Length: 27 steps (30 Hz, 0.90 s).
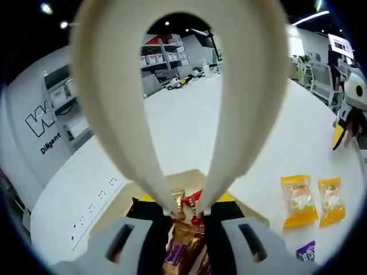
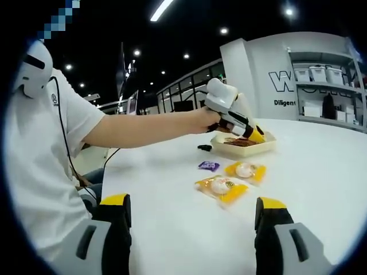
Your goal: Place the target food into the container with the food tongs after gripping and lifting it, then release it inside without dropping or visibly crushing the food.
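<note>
My left gripper [image 1: 186, 207] is shut on the cream food tongs [image 1: 114, 114], whose arms narrow to two tips low in the left gripper view. The tips hang over a cream container [image 1: 186, 175] that holds wrapped snacks; a gold wrapper [image 1: 186, 229] and a red one [image 1: 194, 199] lie between them. Whether the tips pinch a snack is hidden. On the white table beside the container lie two yellow packets [image 1: 298, 200] [image 1: 331, 200] and a purple one [image 1: 307, 251]. In the right gripper view, the left gripper [image 2: 252, 134] tilts down into the container [image 2: 252, 150]. My right gripper [image 2: 192, 203] stands open and empty, well back from the yellow packets [image 2: 221, 186].
The person [image 2: 46, 149] in a white shirt sits at the left, one arm stretched over the table to the container. A small black object [image 2: 204, 148] lies near the container. Power sockets [image 1: 94, 203] are set into the table. A penguin toy [image 1: 352, 109] stands at the far right.
</note>
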Motion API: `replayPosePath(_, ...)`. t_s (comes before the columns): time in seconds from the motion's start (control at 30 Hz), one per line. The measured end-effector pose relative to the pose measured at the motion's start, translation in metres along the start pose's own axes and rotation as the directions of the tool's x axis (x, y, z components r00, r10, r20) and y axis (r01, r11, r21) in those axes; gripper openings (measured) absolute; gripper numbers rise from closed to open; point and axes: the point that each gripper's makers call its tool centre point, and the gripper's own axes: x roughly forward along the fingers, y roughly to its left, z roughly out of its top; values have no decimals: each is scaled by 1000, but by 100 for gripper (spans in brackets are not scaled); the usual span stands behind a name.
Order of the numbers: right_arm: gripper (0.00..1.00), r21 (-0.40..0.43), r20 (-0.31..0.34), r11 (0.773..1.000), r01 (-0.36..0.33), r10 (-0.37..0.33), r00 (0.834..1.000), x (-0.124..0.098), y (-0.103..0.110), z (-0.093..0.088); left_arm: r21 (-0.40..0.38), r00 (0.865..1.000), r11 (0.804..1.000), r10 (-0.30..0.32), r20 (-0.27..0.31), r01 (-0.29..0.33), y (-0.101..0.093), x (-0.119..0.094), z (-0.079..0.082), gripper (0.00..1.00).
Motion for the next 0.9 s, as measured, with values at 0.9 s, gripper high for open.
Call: replayPosePath(0.9, 90, -11, 5, 1000, -16, 16, 1000, 4, 9, 4, -127, 993, 991, -24, 115, 38, -29, -105, 14, 20)
